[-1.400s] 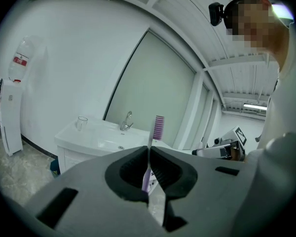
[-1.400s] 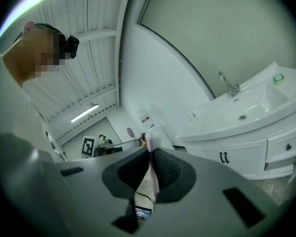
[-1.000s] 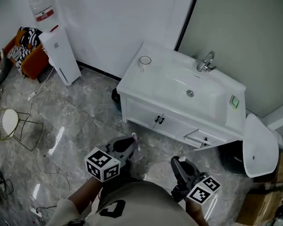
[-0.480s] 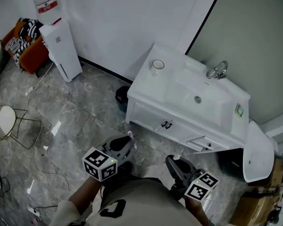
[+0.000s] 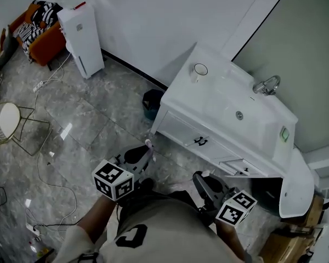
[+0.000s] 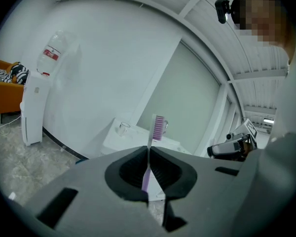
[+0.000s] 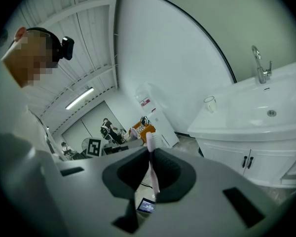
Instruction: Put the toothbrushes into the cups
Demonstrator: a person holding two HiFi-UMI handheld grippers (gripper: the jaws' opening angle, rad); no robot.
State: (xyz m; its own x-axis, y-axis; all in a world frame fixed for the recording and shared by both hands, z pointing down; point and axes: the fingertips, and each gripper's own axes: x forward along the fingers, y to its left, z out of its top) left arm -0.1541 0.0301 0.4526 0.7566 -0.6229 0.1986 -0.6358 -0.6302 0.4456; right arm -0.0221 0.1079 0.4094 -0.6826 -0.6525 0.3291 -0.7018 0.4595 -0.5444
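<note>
Carry step, by the look of it: person stands short of white vanity [image 5: 214,97], one brush per tool. Left gripper [image 5: 146,152] clamped tight on purple toothbrush [image 6: 150,149], bristles up. Right gripper [image 5: 200,178] pinched on pink toothbrush [image 7: 151,164], head up. Clear cup [image 5: 199,70], only one seen, sits on counter's far corner, well apart from both. Next move likely needs closing in, then lowering brush through rim.

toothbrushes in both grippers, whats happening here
A person holds a gripper in each hand. The left gripper is shut on a purple toothbrush, the right gripper on a pink toothbrush. Both are over the floor, short of the white sink cabinet, where a cup stands on the counter by the wall. Neither brush is in a cup yet.
</note>
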